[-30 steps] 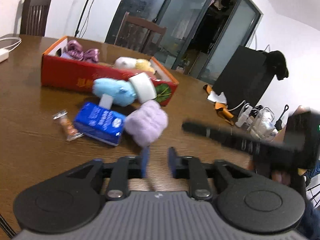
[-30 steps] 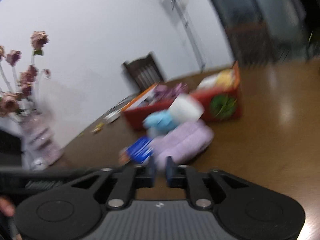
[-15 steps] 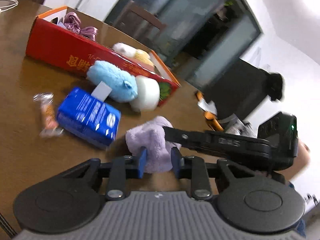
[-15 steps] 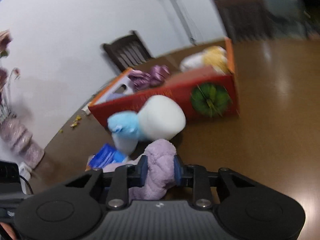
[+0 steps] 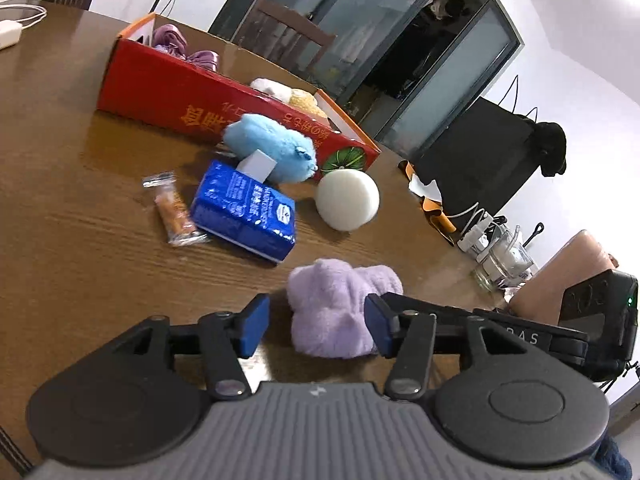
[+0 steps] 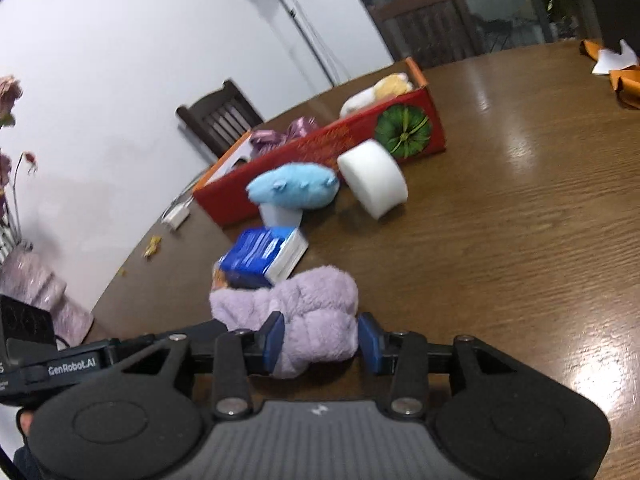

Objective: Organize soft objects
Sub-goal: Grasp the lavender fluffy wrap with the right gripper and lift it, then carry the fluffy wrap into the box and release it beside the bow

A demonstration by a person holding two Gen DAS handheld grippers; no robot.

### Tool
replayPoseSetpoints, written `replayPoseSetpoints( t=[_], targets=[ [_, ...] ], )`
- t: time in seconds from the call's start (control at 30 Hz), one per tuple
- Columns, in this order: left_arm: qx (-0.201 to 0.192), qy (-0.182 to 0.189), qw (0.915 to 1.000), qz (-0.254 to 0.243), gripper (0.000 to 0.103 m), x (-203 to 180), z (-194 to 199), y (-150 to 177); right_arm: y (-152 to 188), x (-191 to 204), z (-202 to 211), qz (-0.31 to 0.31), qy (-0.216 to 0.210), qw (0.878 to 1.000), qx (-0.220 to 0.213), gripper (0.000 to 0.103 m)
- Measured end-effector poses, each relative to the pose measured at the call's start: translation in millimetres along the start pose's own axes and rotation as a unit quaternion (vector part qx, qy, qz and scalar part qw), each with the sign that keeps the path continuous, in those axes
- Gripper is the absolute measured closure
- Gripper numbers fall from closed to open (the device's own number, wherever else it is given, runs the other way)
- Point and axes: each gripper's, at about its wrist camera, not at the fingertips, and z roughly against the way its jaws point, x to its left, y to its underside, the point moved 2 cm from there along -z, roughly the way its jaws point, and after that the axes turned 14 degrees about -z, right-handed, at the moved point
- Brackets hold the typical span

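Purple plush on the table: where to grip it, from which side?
Grip the purple plush across its thick near lobe, coming in low from the table edge. It lies flat and folded, and that lobe already sits between the open right gripper fingers. The left gripper is open around its other end.

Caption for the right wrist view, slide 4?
Right tool open around purple plush; red box beyond.

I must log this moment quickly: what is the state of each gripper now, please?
Left gripper: open, its fingers astride the purple plush, not clamped.
Right gripper: open around the same purple plush, not visibly squeezing it.
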Motion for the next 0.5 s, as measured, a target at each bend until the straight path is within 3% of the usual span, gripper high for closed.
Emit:
replayPoseSetpoints(
  t=[0.07, 0.2, 0.3, 0.4, 0.5],
  targets=[
    [0.001, 0.012, 0.9999, -0.012, 0.061, -2.7, -6.0, -0.4, 0.7, 1.8, -6.5, 0.002, -0.004, 1.0, -0.001, 0.064],
    [-0.003, 0.007, 0.9998, -0.018, 0.079, -5.1, -3.6, -2.2, 1.5, 10.1, -7.9, 0.017, 0.003, 1.0, 0.002, 0.077],
    [-0.035, 0.037, 0.9986, -0.015, 0.08, -5.7, 15.9, -18.6, -8.6, 24.7, 7.0, 0.022, -0.028, 0.999, 0.0, 0.079],
    [-0.079, 0.038, 0.9958, -0.028, 0.08, -0.3, 27.8, -54.0, -37.4, 50.6, 12.2, 0.044, -0.057, 0.997, -0.022, 0.079],
    [-0.09, 0.021, 0.9954, -0.026, 0.081, 18.1, 20.1, -100.8, -81.6, 74.6, -5.5, 0.055, -0.068, 0.996, -0.035, 0.079]
  ],
)
